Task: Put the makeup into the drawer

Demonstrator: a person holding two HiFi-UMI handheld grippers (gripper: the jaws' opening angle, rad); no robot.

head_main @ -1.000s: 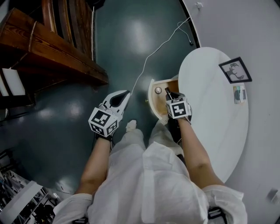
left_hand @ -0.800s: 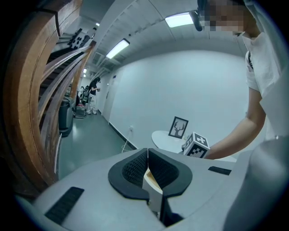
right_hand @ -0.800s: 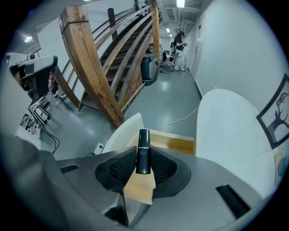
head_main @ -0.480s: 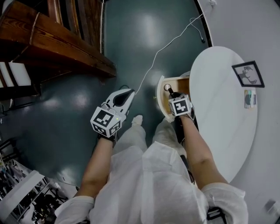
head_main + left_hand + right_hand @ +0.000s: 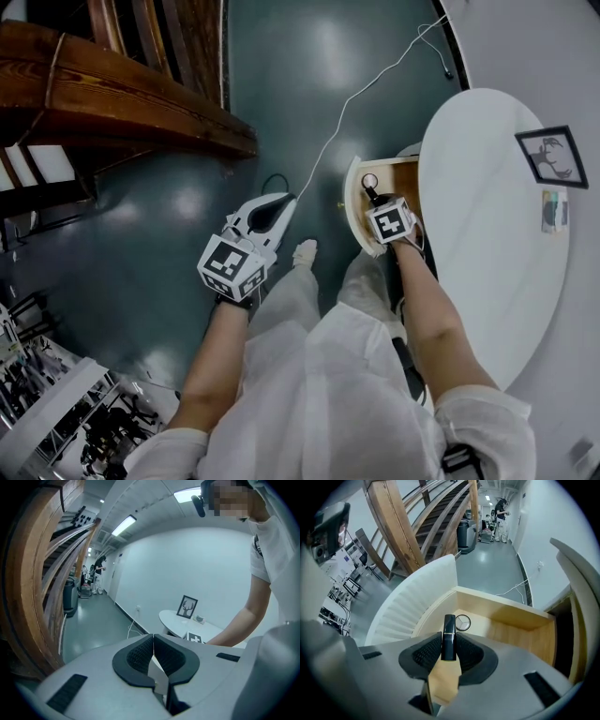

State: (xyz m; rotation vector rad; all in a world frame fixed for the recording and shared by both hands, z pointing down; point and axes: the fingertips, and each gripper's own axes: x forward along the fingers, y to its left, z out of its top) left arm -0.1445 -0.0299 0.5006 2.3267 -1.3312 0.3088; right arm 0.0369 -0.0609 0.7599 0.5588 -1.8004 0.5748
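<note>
Black and slim, the makeup tube [image 5: 449,637] sits clamped between the fingers of the right gripper [image 5: 448,645]. They pinch only its lower part, and the rest sticks out past the tips over the open drawer [image 5: 506,620].

That short hold is the main risk. A knock against the drawer's pale curved front [image 5: 354,202] or its wooden wall could pivot the tube in the pads or work it loose. It could then land on the floor rather than inside.

Letting go too high is the second risk. The tube is round and would probably bounce or roll on the bare wood. It could also strike the small round compact [image 5: 462,622] lying just beyond its tip.

The drawer opens from under the white round surface [image 5: 478,216], so the space above it looks tight. A careless lift of the hand might catch that edge. Nothing steadies the drawer either, so a push from the tube may slide it inward.

The right forearm reaches down and forward from the body. Its gripper points steeply down into the drawer, with the marker cube turned up toward the head view.

The left gripper [image 5: 153,656] is held out over the dark floor, well apart from the drawer. It points forward and only slightly down. Its fingers are pressed together with nothing between them, so it plays no part in the placing.
</note>
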